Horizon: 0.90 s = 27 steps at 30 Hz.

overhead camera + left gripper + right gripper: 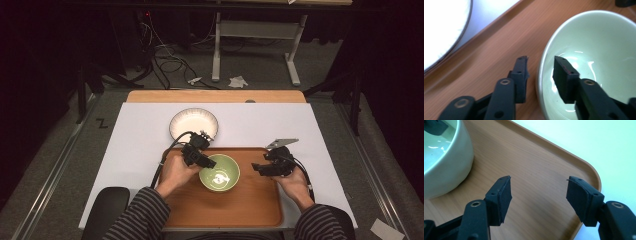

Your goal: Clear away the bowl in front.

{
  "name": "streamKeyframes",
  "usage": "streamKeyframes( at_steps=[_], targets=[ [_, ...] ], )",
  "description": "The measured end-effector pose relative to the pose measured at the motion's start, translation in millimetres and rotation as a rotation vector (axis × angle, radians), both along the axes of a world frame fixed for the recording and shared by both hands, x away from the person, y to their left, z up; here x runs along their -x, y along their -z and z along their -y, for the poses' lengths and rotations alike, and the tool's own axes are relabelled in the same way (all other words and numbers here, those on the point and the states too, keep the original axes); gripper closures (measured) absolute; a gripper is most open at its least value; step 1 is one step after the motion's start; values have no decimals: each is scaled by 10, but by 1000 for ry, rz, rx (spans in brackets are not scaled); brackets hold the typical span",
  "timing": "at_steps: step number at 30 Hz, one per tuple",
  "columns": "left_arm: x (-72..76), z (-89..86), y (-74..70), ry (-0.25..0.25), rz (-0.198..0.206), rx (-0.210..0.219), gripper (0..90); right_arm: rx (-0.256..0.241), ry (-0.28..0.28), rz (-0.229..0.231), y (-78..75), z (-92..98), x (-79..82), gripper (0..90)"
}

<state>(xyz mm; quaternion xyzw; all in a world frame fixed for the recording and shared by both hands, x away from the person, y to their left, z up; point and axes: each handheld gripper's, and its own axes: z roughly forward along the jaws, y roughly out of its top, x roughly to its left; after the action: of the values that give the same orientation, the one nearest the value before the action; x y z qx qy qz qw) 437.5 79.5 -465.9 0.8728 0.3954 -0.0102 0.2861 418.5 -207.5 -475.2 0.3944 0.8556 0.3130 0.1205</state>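
**Left hand-held gripper straddles the green bowl's rim**

A green bowl (219,173) sits on a wooden tray (225,205), a little left of the tray's middle. The tray lies on a white sheet (140,125) that covers the desk (215,96). Beyond the tray's far edge, on the sheet, stands a white bowl (193,123) with a dark rim.

The left hand-held gripper (540,65) is at the green bowl's left rim with its jaws parted: one jaw is inside the bowl, the other outside over the tray, and the rim runs between them. Whether either pad touches the rim cannot be told.

The right hand-held gripper (539,188) is released, its jaws wide apart and holding nothing, above the tray to the right of the green bowl and apart from it.
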Motion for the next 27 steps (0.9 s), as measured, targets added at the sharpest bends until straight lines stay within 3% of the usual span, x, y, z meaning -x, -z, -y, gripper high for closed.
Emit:
streamKeyframes(
  at_steps=[10, 27],
  targets=[
    [56, -71, -163, -27, 48, 51, 524, -1, 7, 2, -3, 3, 1, 381],
    [157, -259, -422, -53, 107, 101, 501, -4, 10, 2, -3, 6, -2, 381]
  ],
)
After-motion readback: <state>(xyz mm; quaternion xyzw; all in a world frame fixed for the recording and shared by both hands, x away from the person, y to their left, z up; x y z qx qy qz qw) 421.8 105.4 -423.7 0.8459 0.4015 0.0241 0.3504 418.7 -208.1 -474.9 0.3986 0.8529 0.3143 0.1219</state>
